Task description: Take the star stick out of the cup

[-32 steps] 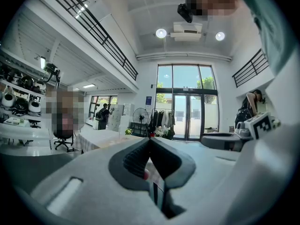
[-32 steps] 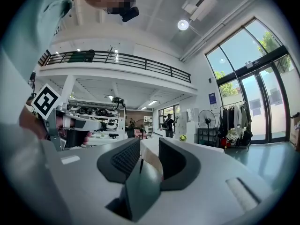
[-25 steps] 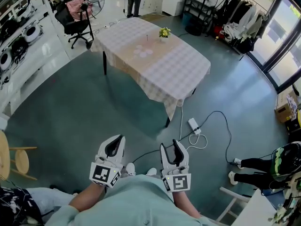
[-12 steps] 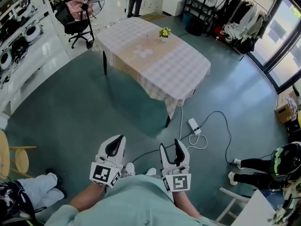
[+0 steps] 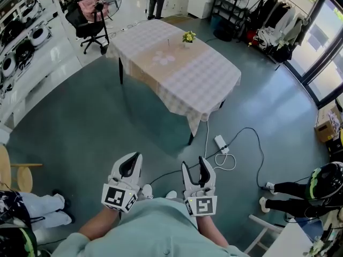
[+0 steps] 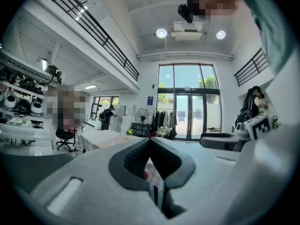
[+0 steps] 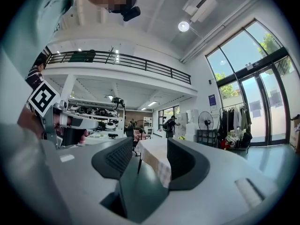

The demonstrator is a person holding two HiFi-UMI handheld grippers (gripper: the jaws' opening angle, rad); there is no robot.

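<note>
What seems to be the cup (image 5: 187, 36), too small to show the star stick, stands toward the far end of the checked bench (image 5: 206, 82), well apart from both claws. Left claw (image 5: 134, 159) is closed on nothing; right claw (image 5: 193, 163) is spread wide, empty. The approach comes next, I judge: the floor (image 5: 102, 127) is open, but a cable (image 5: 244, 133) trails near the bench's near corner.

Head view steeply down, table (image 5: 203, 84) distant; both gripper views face it, seemingly level.

Checked-cloth table (image 5: 209, 79), cable (image 5: 252, 130), probable power strip (image 5: 221, 142)
</note>
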